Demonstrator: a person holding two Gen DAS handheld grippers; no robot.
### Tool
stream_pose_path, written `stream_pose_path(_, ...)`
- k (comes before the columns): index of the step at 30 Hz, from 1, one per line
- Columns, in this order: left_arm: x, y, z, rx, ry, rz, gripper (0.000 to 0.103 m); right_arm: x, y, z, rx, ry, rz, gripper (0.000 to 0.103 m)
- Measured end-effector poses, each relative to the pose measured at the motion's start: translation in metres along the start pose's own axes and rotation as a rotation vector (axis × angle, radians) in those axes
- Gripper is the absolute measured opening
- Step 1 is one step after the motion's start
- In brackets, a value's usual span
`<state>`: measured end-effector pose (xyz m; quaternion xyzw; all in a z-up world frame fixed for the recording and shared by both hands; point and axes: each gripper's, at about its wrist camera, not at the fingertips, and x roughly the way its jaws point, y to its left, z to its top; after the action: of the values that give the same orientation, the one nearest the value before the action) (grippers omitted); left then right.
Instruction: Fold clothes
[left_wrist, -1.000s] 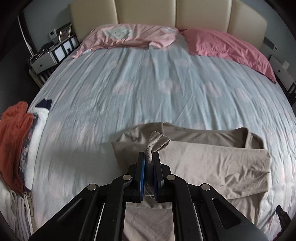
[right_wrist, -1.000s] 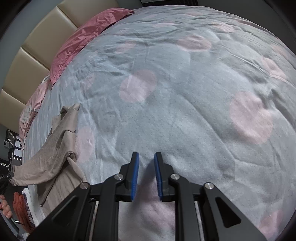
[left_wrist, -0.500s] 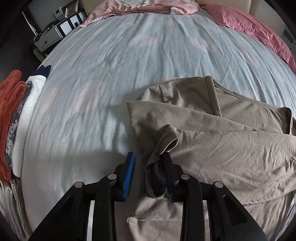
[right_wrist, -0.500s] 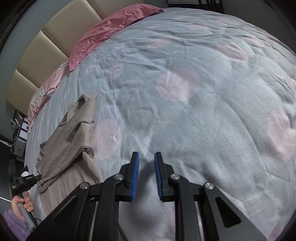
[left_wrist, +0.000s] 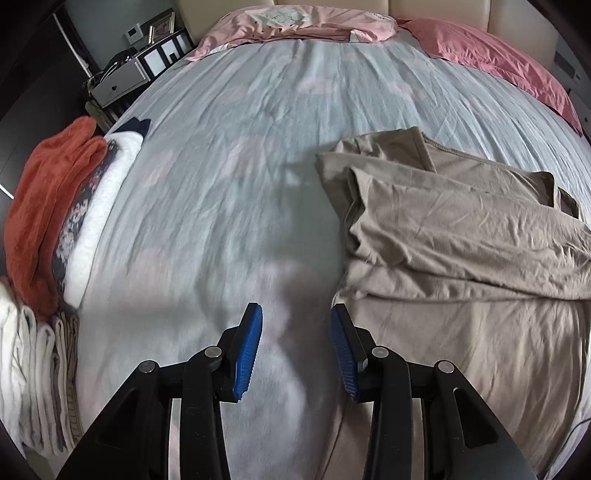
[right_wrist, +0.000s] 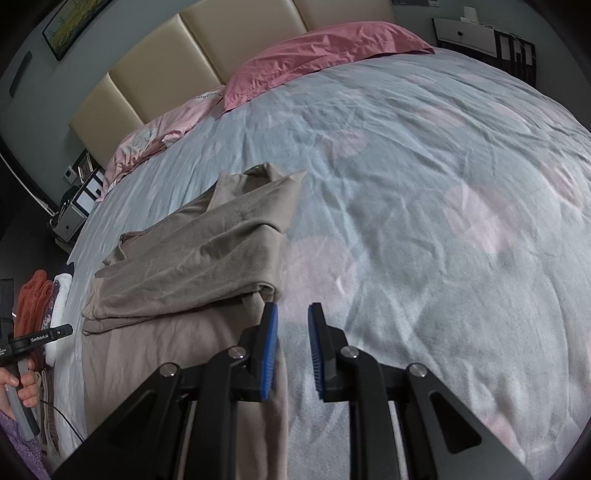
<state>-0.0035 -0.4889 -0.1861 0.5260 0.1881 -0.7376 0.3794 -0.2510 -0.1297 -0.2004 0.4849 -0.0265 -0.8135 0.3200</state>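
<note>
A beige garment lies partly folded on the pale blue bedspread, with a folded-over layer on its upper half. My left gripper hovers over bare bedspread just left of the garment's left edge; its jaws are opening and nothing is between them. In the right wrist view the same beige garment lies at the left. My right gripper is open and empty at the garment's right edge, its left finger over the cloth. The left gripper and the hand that holds it show at far left.
A pile of folded clothes, orange on white, sits at the bed's left edge. Pink pillows lie against the cream headboard. A nightstand stands beyond the bed's left corner.
My left gripper has let go of the beige fold, opened, and moved left off the garment. The right gripper has rolled and moved toward the garment's right edge.
</note>
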Motion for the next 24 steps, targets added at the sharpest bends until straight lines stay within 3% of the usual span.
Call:
stream_pose_path(4,0.025,0.031,-0.009,-0.105,0.074,-0.061,0.041,0.011,0.010,0.003,-0.025,0.008,0.007,0.017)
stream_pose_path(7,0.030,0.041,-0.006,-0.159,0.077,-0.093,0.041,0.024,0.013,0.008,-0.018,0.013,0.006,0.017)
stream_pose_path(9,0.034,0.038,-0.005,-0.155,0.087,-0.106,0.041,0.032,0.013,0.008,-0.011,0.019,0.003,0.017)
stream_pose_path(15,0.046,0.027,-0.005,-0.108,0.120,-0.107,0.041,0.035,-0.007,0.007,0.085,0.034,-0.002,0.001)
stream_pose_path(21,0.042,0.033,-0.008,-0.102,0.122,-0.152,0.041,0.035,-0.020,0.008,0.162,0.064,0.030,0.001)
stream_pose_path(24,0.036,0.040,-0.013,-0.122,0.149,-0.206,0.041,0.025,-0.024,0.005,0.188,0.078,0.026,0.006)
